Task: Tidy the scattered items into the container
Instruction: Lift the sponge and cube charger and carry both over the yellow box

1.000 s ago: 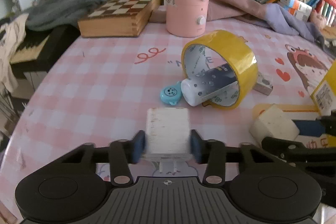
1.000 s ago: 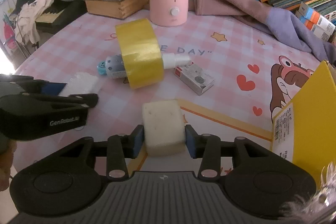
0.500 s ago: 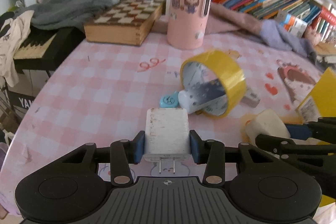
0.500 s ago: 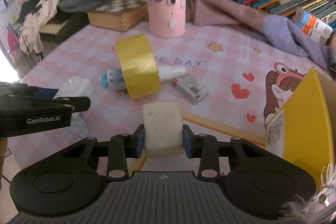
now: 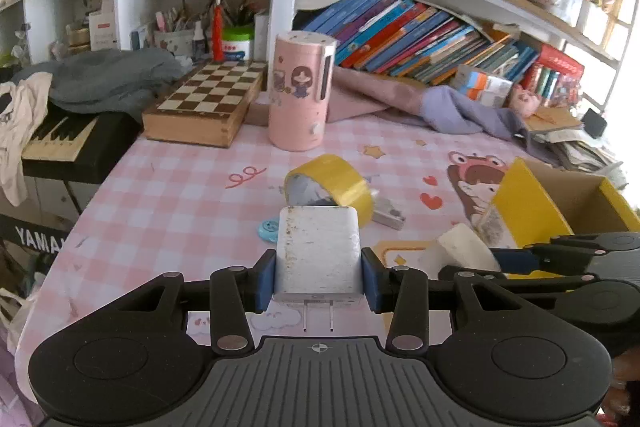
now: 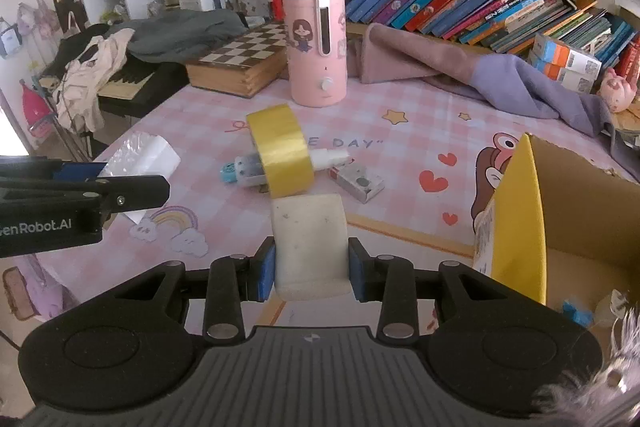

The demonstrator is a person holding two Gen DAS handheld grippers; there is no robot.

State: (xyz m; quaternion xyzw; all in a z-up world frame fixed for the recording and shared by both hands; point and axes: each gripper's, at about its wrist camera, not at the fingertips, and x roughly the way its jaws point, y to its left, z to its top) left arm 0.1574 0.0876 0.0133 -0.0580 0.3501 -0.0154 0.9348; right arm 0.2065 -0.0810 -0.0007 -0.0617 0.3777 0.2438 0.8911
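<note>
My left gripper (image 5: 319,277) is shut on a white plug charger (image 5: 318,253), held above the pink checked table. My right gripper (image 6: 311,269) is shut on a cream foam block (image 6: 309,245), also lifted. The yellow cardboard box (image 6: 520,211) stands open at the right, close to the right gripper; it also shows in the left wrist view (image 5: 528,203). On the table lie a yellow tape roll (image 6: 280,151) over a white tube (image 6: 328,159), a blue round item (image 5: 267,230) and a small grey box (image 6: 358,181).
A pink humidifier (image 6: 316,47) and a wooden chessboard box (image 6: 236,63) stand at the back. Pink and purple cloths (image 6: 480,75) lie before a row of books. A keyboard (image 5: 60,143) sits off the table's left edge.
Both grippers have risen with their loads; the table items look farther below. The yellow box has come into fuller view at the right.
</note>
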